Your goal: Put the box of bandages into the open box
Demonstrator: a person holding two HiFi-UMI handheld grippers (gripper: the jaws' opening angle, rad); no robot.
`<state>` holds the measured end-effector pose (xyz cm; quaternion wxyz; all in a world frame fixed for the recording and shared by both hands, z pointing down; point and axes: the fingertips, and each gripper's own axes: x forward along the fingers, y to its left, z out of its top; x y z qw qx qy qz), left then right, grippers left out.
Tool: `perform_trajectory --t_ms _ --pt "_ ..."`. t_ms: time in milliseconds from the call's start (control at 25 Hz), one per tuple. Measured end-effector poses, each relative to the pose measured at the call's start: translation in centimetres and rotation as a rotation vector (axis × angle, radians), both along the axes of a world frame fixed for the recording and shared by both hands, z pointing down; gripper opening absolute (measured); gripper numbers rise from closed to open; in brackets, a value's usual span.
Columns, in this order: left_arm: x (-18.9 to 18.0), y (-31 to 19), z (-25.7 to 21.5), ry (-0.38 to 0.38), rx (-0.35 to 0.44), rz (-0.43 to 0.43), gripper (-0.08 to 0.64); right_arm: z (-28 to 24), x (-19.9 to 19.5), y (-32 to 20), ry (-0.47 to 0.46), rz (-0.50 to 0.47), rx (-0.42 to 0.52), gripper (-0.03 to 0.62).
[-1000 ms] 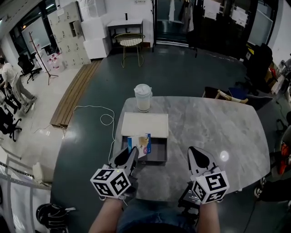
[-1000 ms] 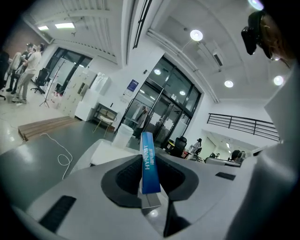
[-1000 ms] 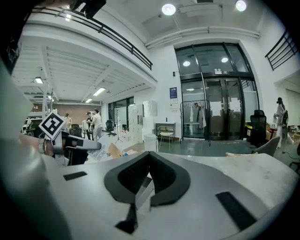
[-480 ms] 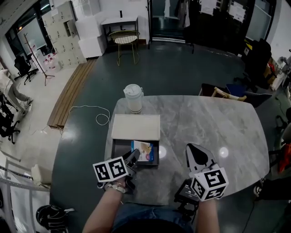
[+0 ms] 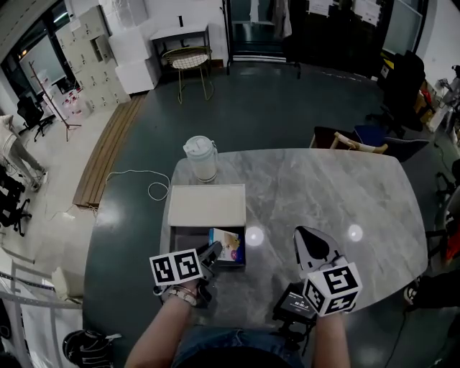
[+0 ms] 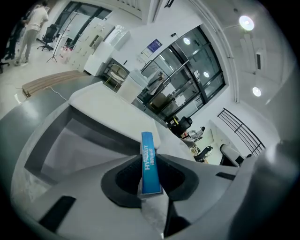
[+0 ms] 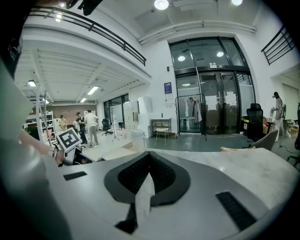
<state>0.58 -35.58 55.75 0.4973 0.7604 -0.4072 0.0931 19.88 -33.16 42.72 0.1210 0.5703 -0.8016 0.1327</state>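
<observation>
My L gripper (image 5: 213, 253) pinches the bandage box (image 5: 228, 244) edgewise, low inside the open box (image 5: 187, 241) for drop-off; R gripper (image 5: 307, 238) pressed together, idle.

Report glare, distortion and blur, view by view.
Head view: two lamp reflections glare on the marble table, and the wide lens curves the room's edges. Left gripper view: strong fisheye, dark corners, ceiling lamps blown out; the box of bandages reads sharp. Right gripper view: same fisheye with a dark rim, one overhead lamp blown white.
</observation>
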Motion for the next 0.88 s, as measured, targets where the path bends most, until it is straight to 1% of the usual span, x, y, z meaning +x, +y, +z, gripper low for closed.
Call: perform_trajectory --t_ms 40,200,360,440,680,880 --pt "0.0 0.0 0.3 -0.017 -0.012 0.006 0.092 0.0 0.1 -0.1 -0.002 0.005 -0.002 0.025" --pt "-0.8 -0.1 1.9 -0.144 -0.075 0.010 0.106 0.4 0.5 -0.3 -0.009 0.018 -0.011 0.025" --pt "-1.1 0.1 3.1 -0.278 -0.112 0.036 0.141 0.7 0.3 -0.2 0.005 0.004 -0.026 0.025" --pt "-1.2 0.0 3.5 -0.325 -0.121 0.053 0.151 0.7 0.1 -0.2 0.010 -0.008 -0.026 0.025" --pt "-1.9 -0.1 5.0 -0.392 -0.204 0.083 0.189 1.2 -0.7 -0.2 -0.023 -0.027 -0.042 0.025" --pt "-2.0 -0.5 5.8 -0.440 -0.218 0.117 0.202 1.0 -0.7 -0.7 -0.026 -0.028 -0.033 0.025"
